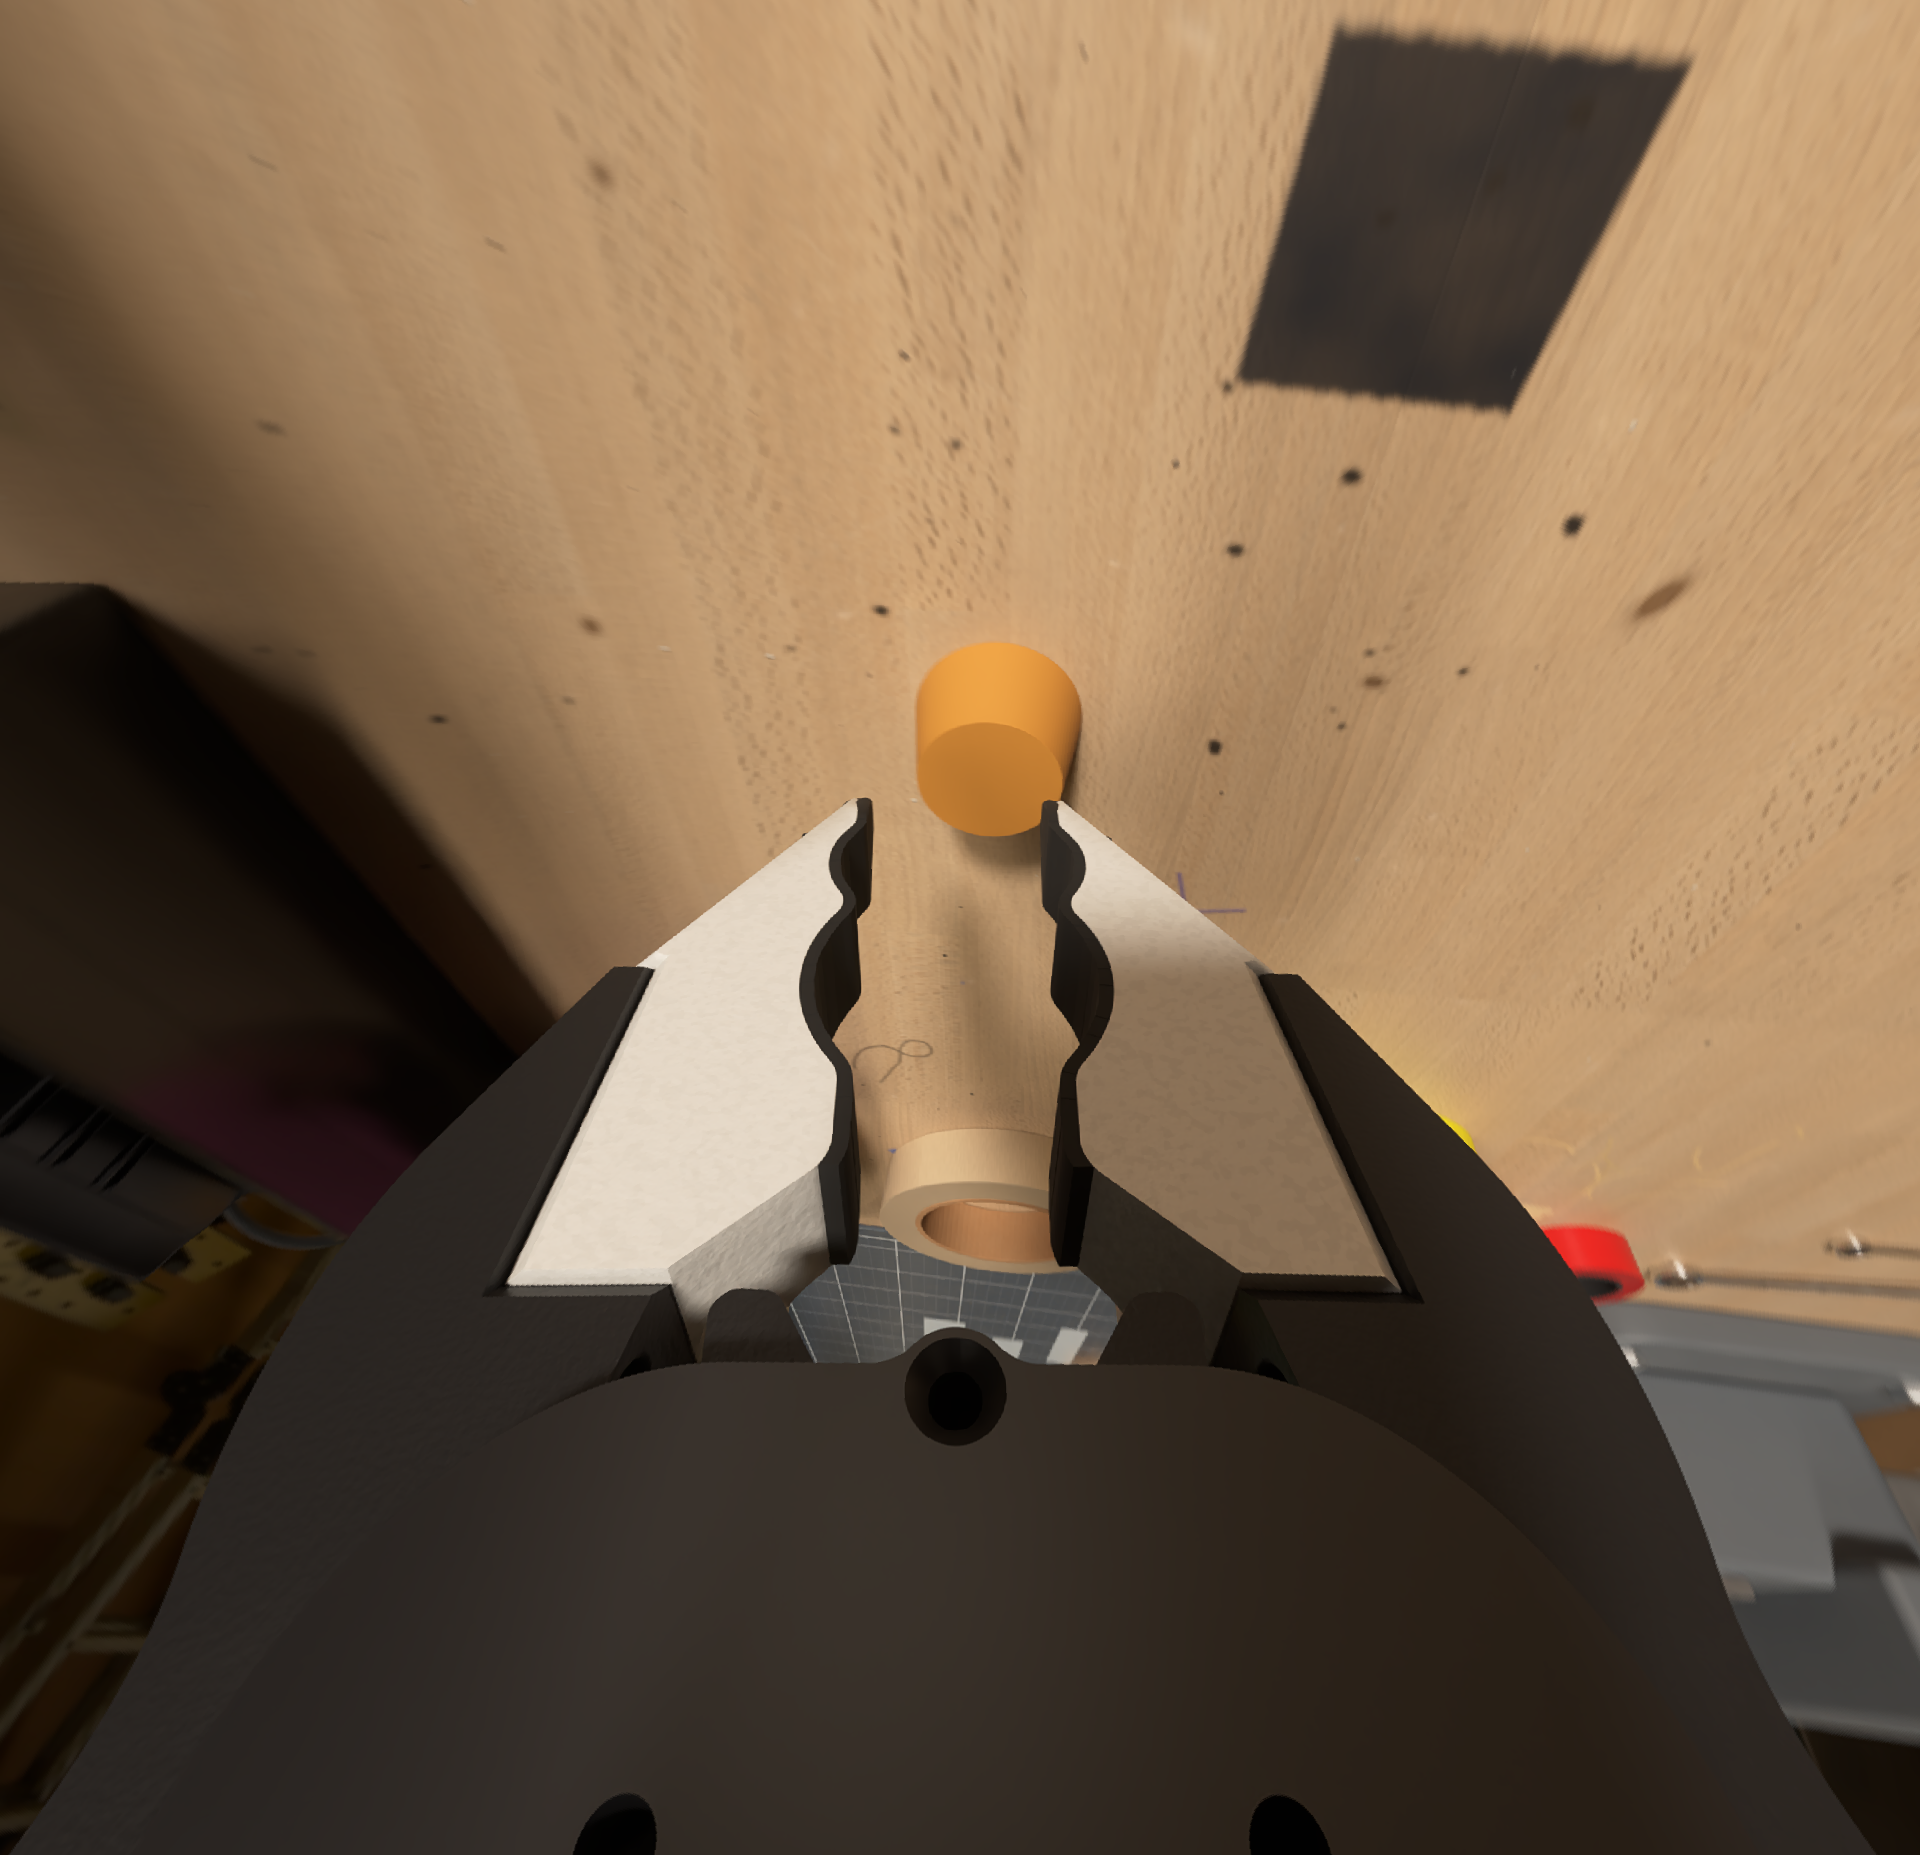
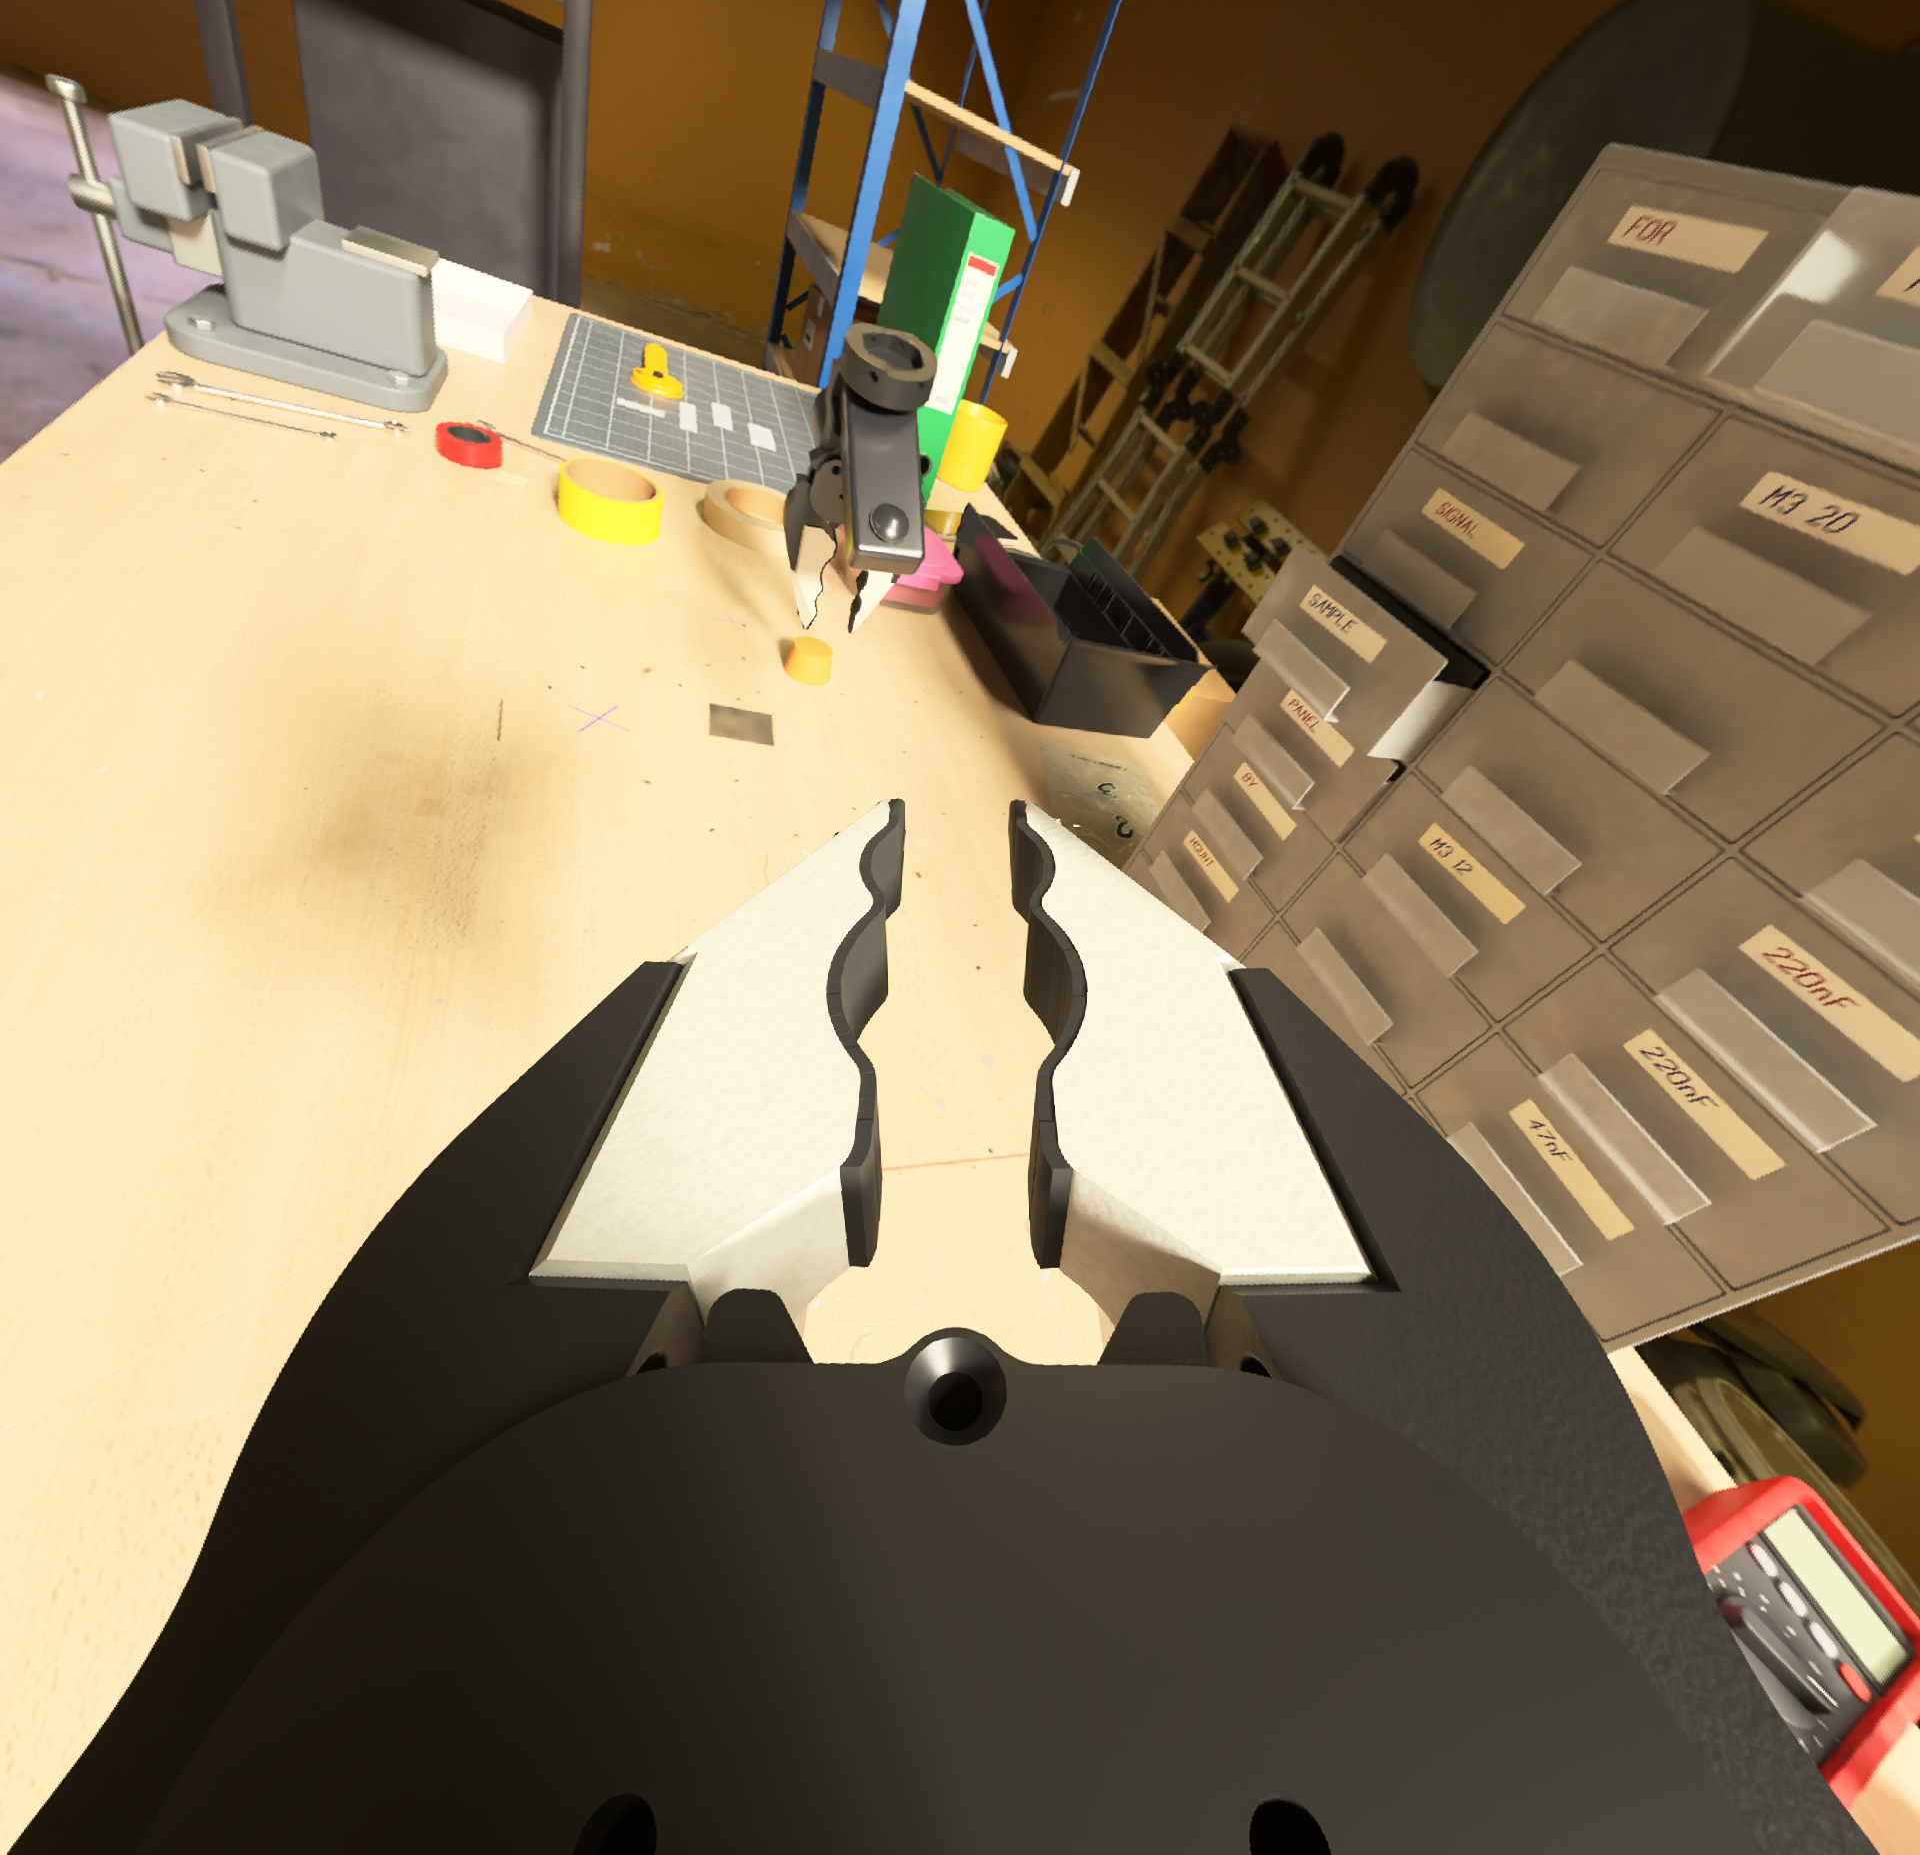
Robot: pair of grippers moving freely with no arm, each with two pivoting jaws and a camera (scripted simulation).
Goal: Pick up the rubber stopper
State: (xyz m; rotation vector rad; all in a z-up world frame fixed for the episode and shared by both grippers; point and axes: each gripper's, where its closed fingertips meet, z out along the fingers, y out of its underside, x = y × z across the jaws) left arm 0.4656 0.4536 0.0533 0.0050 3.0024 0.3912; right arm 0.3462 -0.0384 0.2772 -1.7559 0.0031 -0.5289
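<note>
Black bin [image 2: 1081,652] beside rubber stopper [image 1: 994,740]

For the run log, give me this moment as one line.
phase: approach | left gripper: open, above orange rubber stopper, no contact | right gripper: open, idle | stopper on wooden bench

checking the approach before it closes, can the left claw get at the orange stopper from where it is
Probably yes. The left claw is open and hangs just above the rubber stopper, which stands alone on bare wooden bench. Nothing lies between them, though the stopper sits slightly off the gap's centre.
</note>
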